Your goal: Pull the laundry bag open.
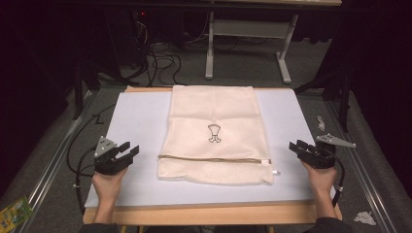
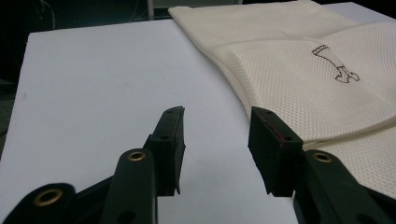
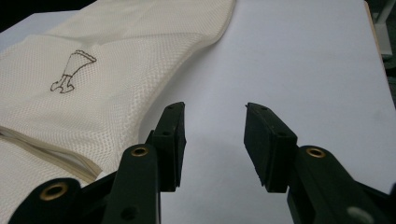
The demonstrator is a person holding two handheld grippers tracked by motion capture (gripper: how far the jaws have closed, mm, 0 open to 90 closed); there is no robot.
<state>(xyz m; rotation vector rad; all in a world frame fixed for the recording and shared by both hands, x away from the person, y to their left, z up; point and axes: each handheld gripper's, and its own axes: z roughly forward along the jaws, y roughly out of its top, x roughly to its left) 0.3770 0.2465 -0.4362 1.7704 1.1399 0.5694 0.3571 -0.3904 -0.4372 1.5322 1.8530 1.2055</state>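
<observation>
Both tongs open and empty, one at each side of the mesh bag.

Left tongs point(image 1: 127, 151) sat with jaws spread wide, nothing between them, just off the left edge of the cream mesh bag point(image 1: 214, 131) without touching it; right tongs point(image 1: 297, 147) likewise parted and empty, off the bag's right edge. Each pointed inward toward the bag, low over the white sheet point(image 1: 141, 121) on the counter point(image 1: 209, 213). Left hand point(image 1: 108, 182) and right hand point(image 1: 320, 178) reached in from the counter's near edge. The bag lay flat at the sheet's centre, zipper point(image 1: 214, 158) along its near part.

Cream mesh laundry bag point(image 1: 214, 133) lies flat mid-table, zipper near its front edge
</observation>
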